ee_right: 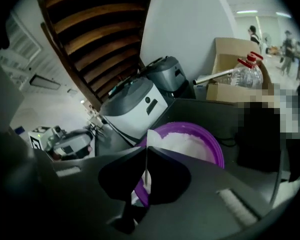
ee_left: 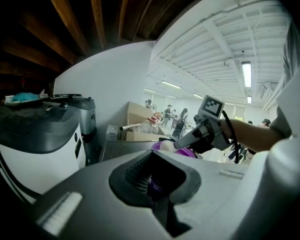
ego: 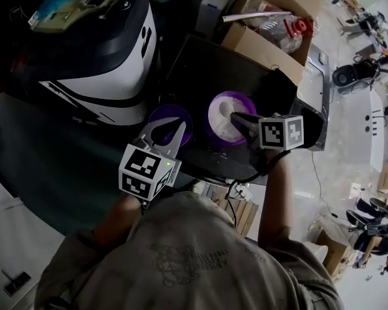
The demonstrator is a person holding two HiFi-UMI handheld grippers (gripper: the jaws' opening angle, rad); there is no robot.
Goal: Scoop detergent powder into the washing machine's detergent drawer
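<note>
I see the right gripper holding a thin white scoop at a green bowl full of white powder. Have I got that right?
Nearly. The bowl is purple, not green. The right gripper view shows it: the right gripper has its fingers closed on a thin white scoop at the near rim of that purple bowl, which is full of white powder.

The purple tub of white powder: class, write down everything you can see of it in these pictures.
The purple tub is round, open-topped and looks like smooth plastic. It stands upright on a dark surface and holds a heap of white powder close to its rim. The right gripper hangs over its near edge, jaws closed on a thin white piece, likely the scoop. Whether that piece touches the tub cannot be told. No lid is on it.
</note>
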